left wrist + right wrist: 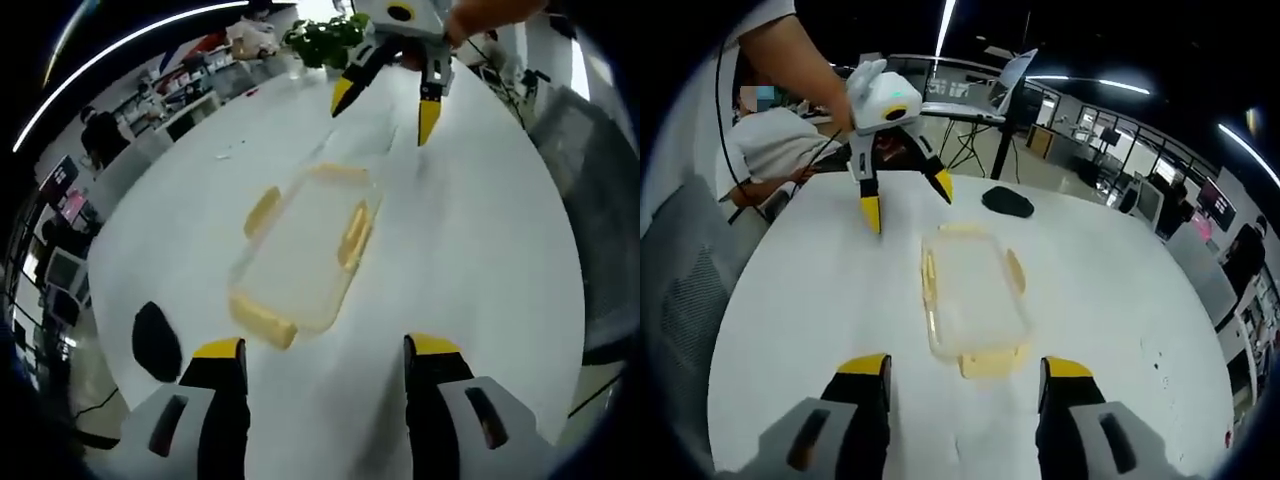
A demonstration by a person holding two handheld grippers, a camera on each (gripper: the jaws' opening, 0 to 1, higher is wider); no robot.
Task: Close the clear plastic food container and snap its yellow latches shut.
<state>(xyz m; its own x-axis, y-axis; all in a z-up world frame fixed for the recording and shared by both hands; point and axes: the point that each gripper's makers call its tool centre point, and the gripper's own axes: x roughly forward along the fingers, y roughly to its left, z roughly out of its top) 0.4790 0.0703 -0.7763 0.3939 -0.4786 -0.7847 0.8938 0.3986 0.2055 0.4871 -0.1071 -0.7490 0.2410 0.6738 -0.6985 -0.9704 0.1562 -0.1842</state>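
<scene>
Container (305, 250) flat on white table (480, 260), lid on, between the two grippers and touched by neither. Clear, rectangular, with yellow latches (353, 235) on all four sides; whether snapped down or loose, impossible to tell.

Left gripper view: left gripper (325, 350) at bottom edge, yellow-tipped jaws spread wide, nothing between them, hanging short of the container's near end latch (262, 318). Right gripper (385, 105) beyond the far end, held by a hand (490, 15), jaws splayed apart and empty, tips above the table. Black oval object (157, 340) on the table left of the container, apart from it. Potted plant (325, 40) at the far table edge.

Right gripper view: same container (975, 295) seen from the opposite end, right gripper (965, 370) spread and empty just before it, left gripper (907, 200) past the far end, also agape. Black object (1007, 201) beyond.
</scene>
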